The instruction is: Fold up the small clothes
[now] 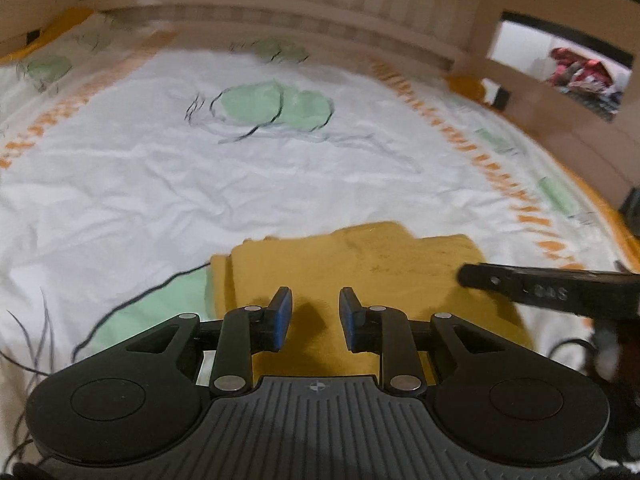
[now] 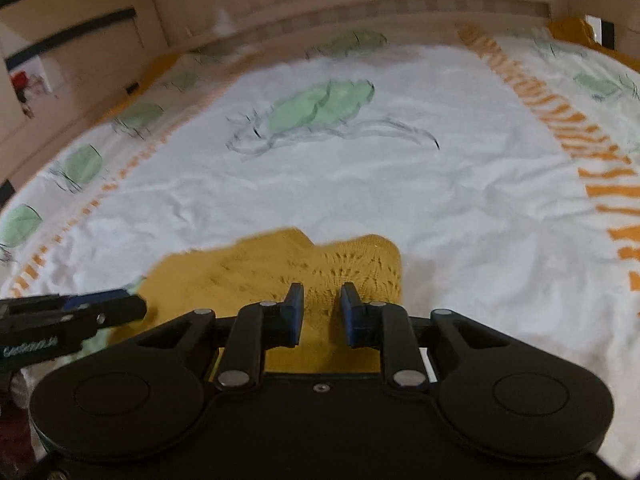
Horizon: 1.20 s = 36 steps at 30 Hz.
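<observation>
Bed [image 1: 160,184]: white sheet, green leaf prints, orange-striped border bands, creased. Slatted pale wooden headboard [image 1: 320,4] behind. Pale wooden drawer unit [image 2: 80,32] to one side. Heap of coloured clothes [image 1: 580,74] beyond.

Left gripper [image 2: 120,308]: pale lettering is seen along its side in the right wrist view, blurred, not legible.
Right gripper [image 1: 468,276]: pale characters are seen on its finger in the left wrist view, upside down and blurred, not legible.
Elsewhere: no text is made out.
</observation>
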{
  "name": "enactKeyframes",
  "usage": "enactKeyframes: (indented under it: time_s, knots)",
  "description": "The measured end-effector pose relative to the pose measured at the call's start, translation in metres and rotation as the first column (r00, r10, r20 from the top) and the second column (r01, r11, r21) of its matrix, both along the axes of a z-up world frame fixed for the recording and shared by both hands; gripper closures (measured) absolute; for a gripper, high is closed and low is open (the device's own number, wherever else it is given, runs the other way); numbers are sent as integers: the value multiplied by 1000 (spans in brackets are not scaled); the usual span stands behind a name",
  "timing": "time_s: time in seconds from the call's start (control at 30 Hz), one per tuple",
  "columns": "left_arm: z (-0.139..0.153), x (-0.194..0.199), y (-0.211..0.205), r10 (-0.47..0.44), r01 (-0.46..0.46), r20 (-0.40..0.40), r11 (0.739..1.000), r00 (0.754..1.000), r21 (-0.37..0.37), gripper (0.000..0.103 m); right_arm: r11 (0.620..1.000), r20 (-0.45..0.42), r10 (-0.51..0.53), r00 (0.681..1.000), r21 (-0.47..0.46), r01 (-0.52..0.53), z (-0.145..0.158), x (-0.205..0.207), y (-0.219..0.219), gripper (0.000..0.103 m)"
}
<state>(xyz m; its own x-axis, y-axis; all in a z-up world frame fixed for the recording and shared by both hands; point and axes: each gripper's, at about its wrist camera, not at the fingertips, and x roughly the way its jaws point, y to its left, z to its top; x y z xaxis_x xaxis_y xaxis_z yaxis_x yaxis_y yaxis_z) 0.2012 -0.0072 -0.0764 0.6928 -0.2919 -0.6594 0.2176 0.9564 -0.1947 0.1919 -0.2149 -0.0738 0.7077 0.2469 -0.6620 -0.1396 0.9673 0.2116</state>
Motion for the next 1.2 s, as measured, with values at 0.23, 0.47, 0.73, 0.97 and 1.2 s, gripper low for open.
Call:
enactKeyframes:
  time_s: [0.23,0.47,0.73,0.97,1.2]
  knots:
    - [-19,6,9,36,-34,-31,996,999,86,76,999,-1,-8,1000,-35,8,-14,4,3,78]
    - [-5,2,-2,68,-60,-56,988,996,139,71,1000,27,-4,1000,-23,4,-2,-5,3,67]
    - [18,-31,-2,99,-91,-50,984,994,153,71,999,89,-37,995,-9,38,38,-48,0,40]
    - [43,-75,-4,135,-132,0,973,991,187,71,997,132,-80,988,33,77,65,-93,-3,16]
    - [59,-108,-2,218,-220,35,957,975,187,70,995,122,-84,989,55,77,73,-125,-1,0]
